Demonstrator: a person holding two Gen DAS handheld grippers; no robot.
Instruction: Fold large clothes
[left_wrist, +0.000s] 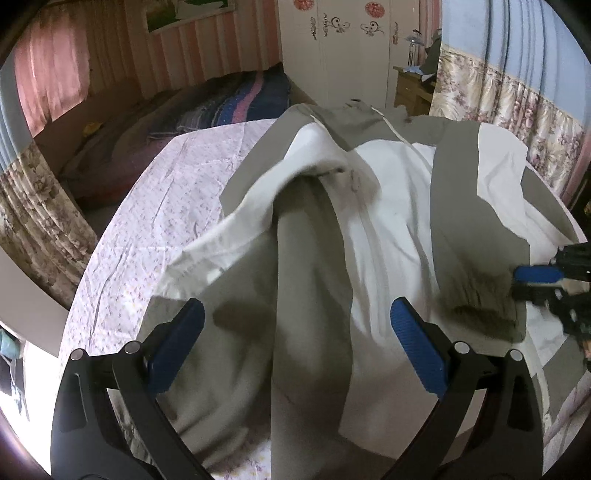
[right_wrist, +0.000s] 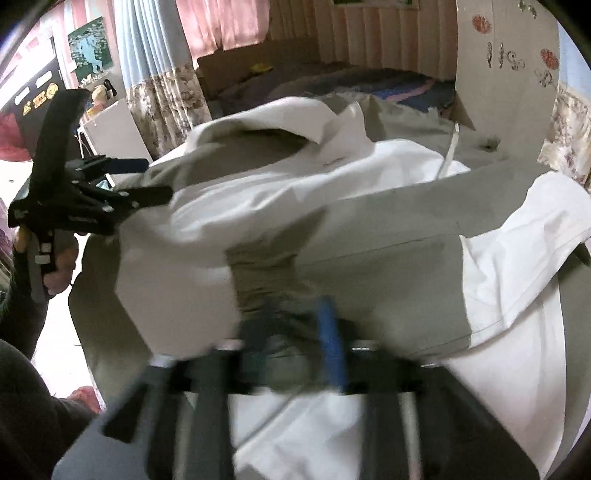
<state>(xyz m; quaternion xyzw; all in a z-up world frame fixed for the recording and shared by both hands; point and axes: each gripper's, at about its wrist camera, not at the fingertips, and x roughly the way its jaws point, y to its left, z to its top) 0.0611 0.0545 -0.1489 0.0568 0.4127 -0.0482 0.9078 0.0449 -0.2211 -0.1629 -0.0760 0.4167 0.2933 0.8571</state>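
Observation:
A large grey and white jacket (left_wrist: 388, 206) lies crumpled on a round bed with a floral sheet (left_wrist: 155, 206). My left gripper (left_wrist: 295, 332) is open, its blue pads (left_wrist: 177, 343) spread wide above a grey sleeve, holding nothing. It shows at the left of the right wrist view (right_wrist: 147, 177), at the jacket's edge. My right gripper (right_wrist: 295, 332) is blurred and shut on a bunched grey cuff (right_wrist: 269, 284) of the jacket (right_wrist: 369, 229). In the left wrist view it (left_wrist: 517, 282) grips the cuff (left_wrist: 480, 295) at the right.
A second bed with a striped blanket (left_wrist: 229, 103) lies behind. A white wardrobe (left_wrist: 347, 51) and a wooden nightstand (left_wrist: 410, 88) stand at the back. Floral curtains (left_wrist: 517, 110) hang at the right and left. A white cabinet (right_wrist: 110, 129) stands at the left.

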